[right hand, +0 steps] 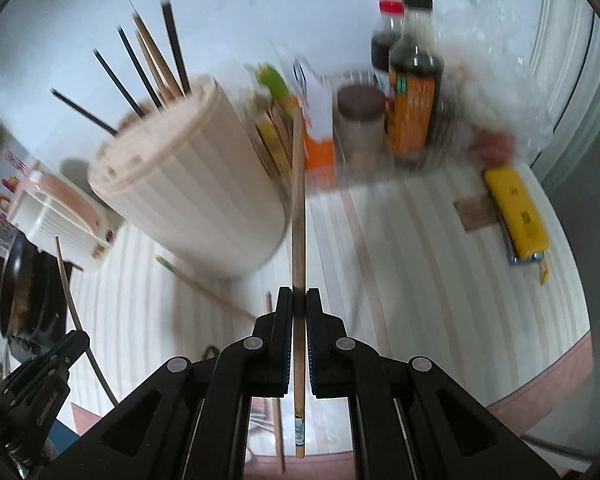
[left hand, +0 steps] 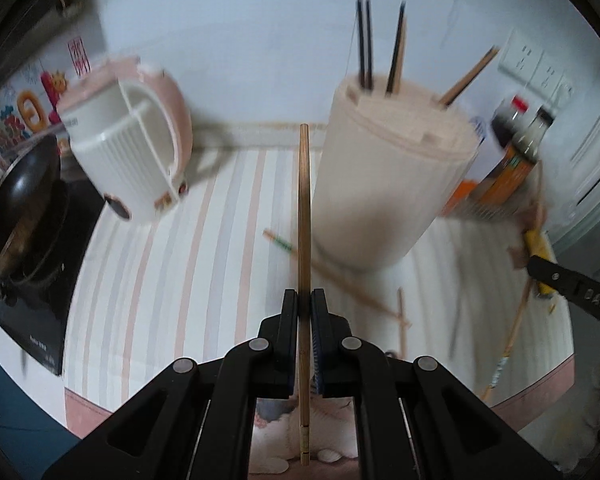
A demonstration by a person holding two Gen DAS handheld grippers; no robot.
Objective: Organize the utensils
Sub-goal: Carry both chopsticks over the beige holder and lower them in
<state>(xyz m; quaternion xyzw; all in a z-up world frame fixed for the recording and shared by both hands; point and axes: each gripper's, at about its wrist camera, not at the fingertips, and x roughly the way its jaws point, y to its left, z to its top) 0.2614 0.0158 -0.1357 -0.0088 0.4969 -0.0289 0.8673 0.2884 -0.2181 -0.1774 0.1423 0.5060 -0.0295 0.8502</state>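
My left gripper (left hand: 304, 294) is shut on a wooden chopstick (left hand: 304, 208) that points up toward the cream chopstick holder (left hand: 388, 176). Several dark and wooden chopsticks (left hand: 396, 52) stand in the holder's top. My right gripper (right hand: 299, 292) is shut on another wooden chopstick (right hand: 298, 200), just right of the same holder (right hand: 188, 176). Loose chopsticks (left hand: 340, 280) lie on the striped cloth (left hand: 172, 264) below the holder. In the left wrist view the right gripper's finger (left hand: 572, 288) shows at the right edge; in the right wrist view the left gripper (right hand: 56, 364) shows at lower left.
A pink and white kettle (left hand: 132, 148) and a black pan (left hand: 16, 208) on a cooktop stand at the left. Sauce bottles (right hand: 414, 76), a brown-lidded jar (right hand: 360, 128) and boxes stand behind the holder. A yellow pack (right hand: 518, 216) lies at the right. The cloth's pink edge (right hand: 540, 392) is near.
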